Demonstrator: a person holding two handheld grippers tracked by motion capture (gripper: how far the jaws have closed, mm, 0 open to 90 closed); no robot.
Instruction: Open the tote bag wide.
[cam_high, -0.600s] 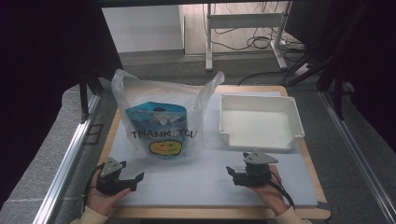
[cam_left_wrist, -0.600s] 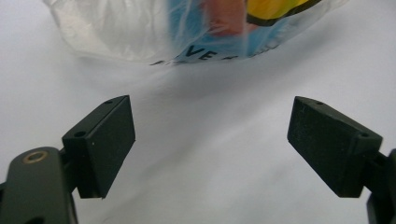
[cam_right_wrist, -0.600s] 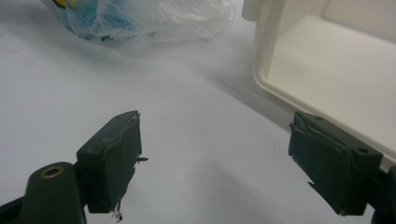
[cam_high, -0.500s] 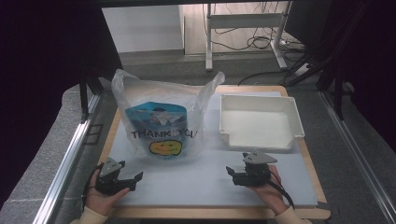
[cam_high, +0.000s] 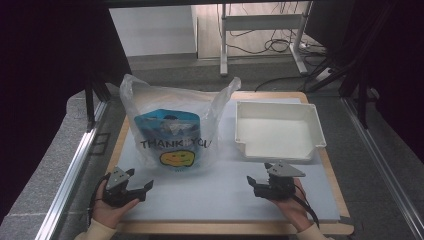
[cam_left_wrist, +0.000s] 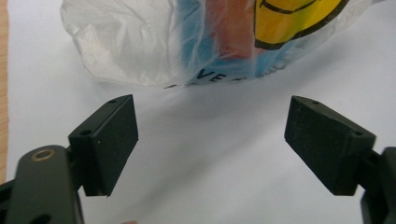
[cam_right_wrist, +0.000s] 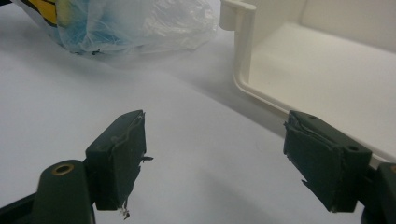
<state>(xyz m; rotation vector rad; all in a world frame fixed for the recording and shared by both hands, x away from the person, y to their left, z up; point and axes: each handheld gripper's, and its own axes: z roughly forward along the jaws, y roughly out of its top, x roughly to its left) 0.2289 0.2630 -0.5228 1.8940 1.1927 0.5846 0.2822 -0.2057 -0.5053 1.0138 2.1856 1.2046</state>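
**Both claws wide, bag untouched**

High view: L claw (cam_high: 142, 187) has slid a touch toward the near-left corner of the table (cam_high: 225, 192) vs half a sec ago; R claw (cam_high: 256, 183) hasn't budged. My read: no approach committed yet, both hands parked at the near edge. The plastic bag (cam_high: 175, 127) sits mid-left on the white mat, handles up, "THANK YOU" and a smiley facing the person, blue pack inside. White tray (cam_high: 310, 120) just right of it, apart from the bag, nothing in it.

Left gripper view: jaws spread wide, nothing between them but bare mat. Bag bottom (cam_left_wrist: 205, 42) just ahead, near but not touching; blue, red and yellow show thru the film.

Right gripper view: jaws also wide apart, holding nothing, pads look worn and frayed. Tray corner (cam_right_wrist: 240, 51) ahead-right, bag (cam_right_wrist: 126, 25) farther off to upper left. Neither touched.

Judgement: bag work is at its very start, L claw nearest to it.
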